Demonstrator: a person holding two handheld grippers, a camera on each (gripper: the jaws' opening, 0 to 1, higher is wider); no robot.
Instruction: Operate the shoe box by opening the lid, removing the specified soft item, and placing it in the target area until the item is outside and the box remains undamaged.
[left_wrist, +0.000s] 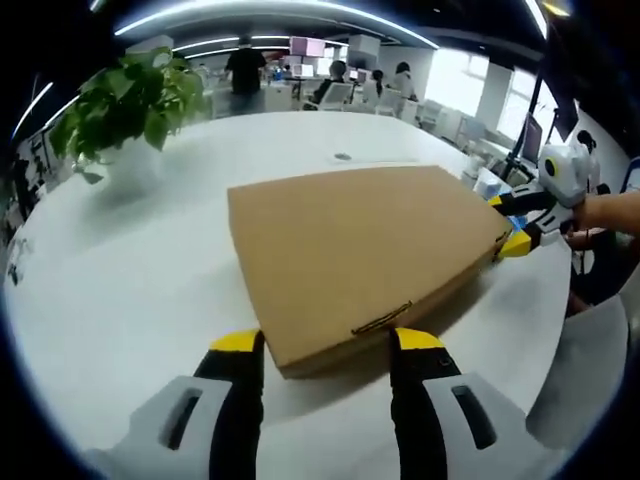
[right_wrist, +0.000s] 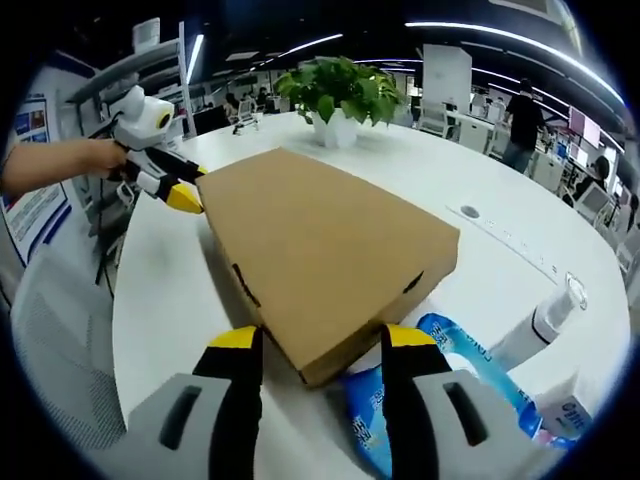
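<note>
Cardboard shoe box (left_wrist: 360, 260) lies closed on the white counter (left_wrist: 130, 290); left hand-held gripper (left_wrist: 325, 345) and right hand-held gripper (right_wrist: 312, 342) straddle opposite corners, jaws apart.

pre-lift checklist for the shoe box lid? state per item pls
1. Lid closed and flat on the shoe box: ok, no tears visible.
2. Left gripper straddles the front corner, jaws open: ok.
3. Right gripper straddles the opposite corner, jaws open: ok.
4. Lid actually gripped: not ok, neither gripper is shut on it.
5. Blue pouch crowds the right gripper's corner: not ok.
6. Bare table for placing the soft item: ok.
</note>
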